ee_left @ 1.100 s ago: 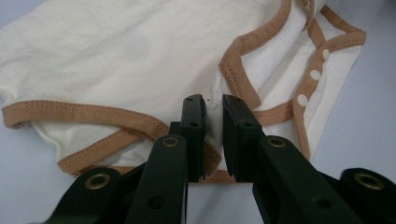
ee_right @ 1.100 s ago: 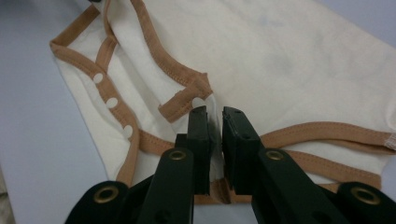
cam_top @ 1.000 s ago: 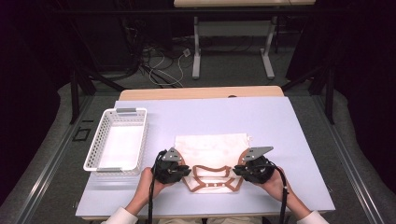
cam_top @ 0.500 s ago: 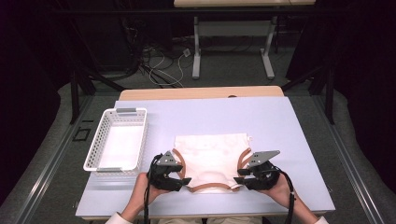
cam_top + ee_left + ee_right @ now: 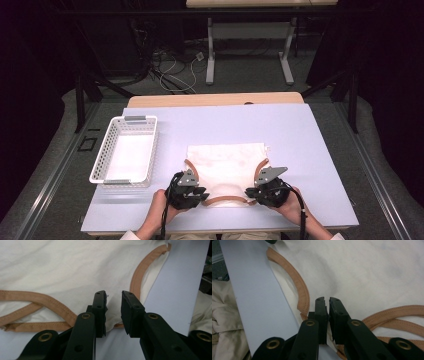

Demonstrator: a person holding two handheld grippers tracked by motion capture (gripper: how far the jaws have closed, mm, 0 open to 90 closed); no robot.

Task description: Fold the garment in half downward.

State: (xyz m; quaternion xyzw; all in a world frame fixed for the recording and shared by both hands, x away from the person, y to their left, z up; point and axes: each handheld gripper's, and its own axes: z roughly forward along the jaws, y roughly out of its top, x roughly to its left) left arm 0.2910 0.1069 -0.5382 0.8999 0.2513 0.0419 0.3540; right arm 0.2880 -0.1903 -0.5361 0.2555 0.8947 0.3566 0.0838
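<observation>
From the high view, your left hand-held gripper (image 5: 199,192) and your right hand-held gripper (image 5: 252,192) sit at the two near corners of the cream garment (image 5: 226,165), which lies flat on the desk (image 5: 310,150), spreading away from both jaw tips toward the far side; the white basket (image 5: 127,150) stands well off to the outer side of your left hand-held gripper, apart from the cloth. In the left gripper view, your left hand-held gripper (image 5: 113,312) is released, with a clear gap between the jaws, and a pinch of cream cloth at the garment's corner rises between them; the tan binding (image 5: 140,275) curves away just beyond the right jaw. In the right gripper view, your right hand-held gripper (image 5: 327,318) has its jaws nearly together with only a slit between them, set over the garment's edge right where the tan binding (image 5: 300,290) ends; whether cloth is actually pinched there you cannot tell from this angle. Expect the garment to be light, thin and limp, so it will sag and fold under its own weight rather than hold a shape. Take hold on the stitched binding at each corner, where the doubled cloth looks thicker and likelier to stay in the jaws.
</observation>
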